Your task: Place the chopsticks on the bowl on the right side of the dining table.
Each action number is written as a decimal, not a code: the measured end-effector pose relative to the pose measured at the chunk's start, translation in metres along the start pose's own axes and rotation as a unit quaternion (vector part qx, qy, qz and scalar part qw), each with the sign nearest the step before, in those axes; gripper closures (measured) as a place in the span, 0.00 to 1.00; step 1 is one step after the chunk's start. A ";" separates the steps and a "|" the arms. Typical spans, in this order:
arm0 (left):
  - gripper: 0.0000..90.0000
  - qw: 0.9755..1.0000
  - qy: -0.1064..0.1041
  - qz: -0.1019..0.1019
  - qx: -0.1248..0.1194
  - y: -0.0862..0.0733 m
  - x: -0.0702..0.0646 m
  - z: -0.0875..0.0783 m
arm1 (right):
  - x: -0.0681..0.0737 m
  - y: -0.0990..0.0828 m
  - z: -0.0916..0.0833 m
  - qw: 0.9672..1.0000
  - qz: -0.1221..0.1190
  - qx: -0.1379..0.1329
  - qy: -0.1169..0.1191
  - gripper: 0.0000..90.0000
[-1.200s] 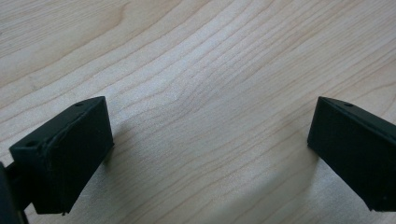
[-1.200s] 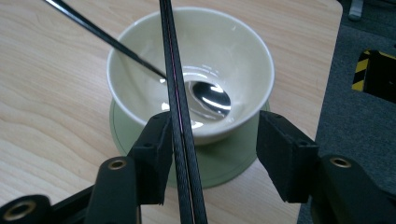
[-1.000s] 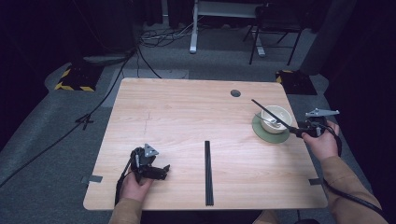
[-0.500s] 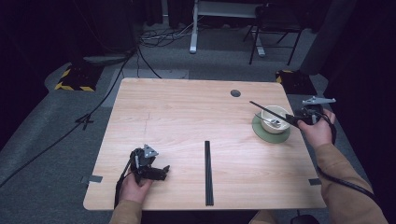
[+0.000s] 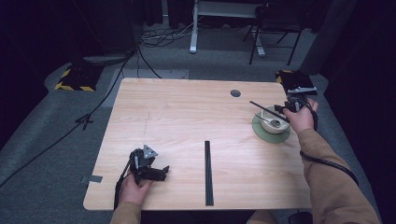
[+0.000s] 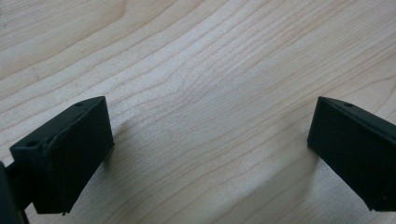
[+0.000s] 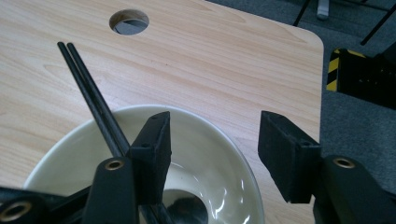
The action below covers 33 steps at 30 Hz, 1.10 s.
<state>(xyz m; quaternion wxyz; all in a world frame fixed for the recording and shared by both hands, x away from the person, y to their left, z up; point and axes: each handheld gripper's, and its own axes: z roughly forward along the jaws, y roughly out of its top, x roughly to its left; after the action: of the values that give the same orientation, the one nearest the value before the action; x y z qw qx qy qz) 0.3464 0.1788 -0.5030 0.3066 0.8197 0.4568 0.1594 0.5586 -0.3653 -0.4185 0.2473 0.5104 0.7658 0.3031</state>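
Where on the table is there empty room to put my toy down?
The big bare wood between the round hole, the left tongs and the black sticks is free. So is the near right corner. It is crowded by the bowl on its green plate, where the right tongs hover.

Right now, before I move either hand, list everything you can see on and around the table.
Light wooden table: one, centre, round cable hole near far edge.
Cream ceramic bowl: one, on the green plate, table's right side.
Round green plate: one, under the bowl.
Black chopsticks across the bowl: one pair, leaning over its rim.
Black chopsticks lying flat: one pair, near front edge, centre.
Yellow-black striped blocks: two, on grey floor, left and right.
Cables, desk leg, chair legs: on floor beyond the table.
Left gripper: jaws open over bare wood, front left.
Right gripper: jaws open over the bowl.
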 end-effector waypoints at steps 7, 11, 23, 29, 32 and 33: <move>0.00 1.000 -0.004 0.000 -0.003 0.000 0.000 0.001 | 0.006 -0.001 0.005 1.000 0.004 0.004 0.020 0.50; 0.00 1.000 -0.005 -0.001 -0.002 0.001 0.000 0.001 | 0.013 -0.002 0.003 0.999 -0.012 0.009 0.031 0.50; 0.00 1.000 -0.004 0.002 -0.001 0.001 0.001 0.001 | 0.007 -0.014 -0.038 0.998 -0.029 -0.032 0.038 0.49; 0.00 1.000 -0.005 0.001 -0.001 0.001 0.001 0.001 | 0.000 -0.034 -0.052 0.998 -0.041 -0.023 0.029 0.46; 0.00 1.000 -0.004 0.002 -0.001 0.001 0.001 0.001 | -0.001 -0.042 -0.052 0.998 -0.055 -0.013 0.017 0.44; 0.00 1.000 -0.004 0.002 -0.001 0.001 0.001 0.001 | -0.002 -0.045 -0.052 0.998 -0.059 -0.013 0.005 0.43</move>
<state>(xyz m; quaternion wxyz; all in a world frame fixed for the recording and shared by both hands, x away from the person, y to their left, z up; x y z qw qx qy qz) 0.3483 0.1786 -0.5031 0.3089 0.8208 0.4541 0.1571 0.4952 -0.3916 -0.4146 0.2677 0.4593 0.7918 0.3008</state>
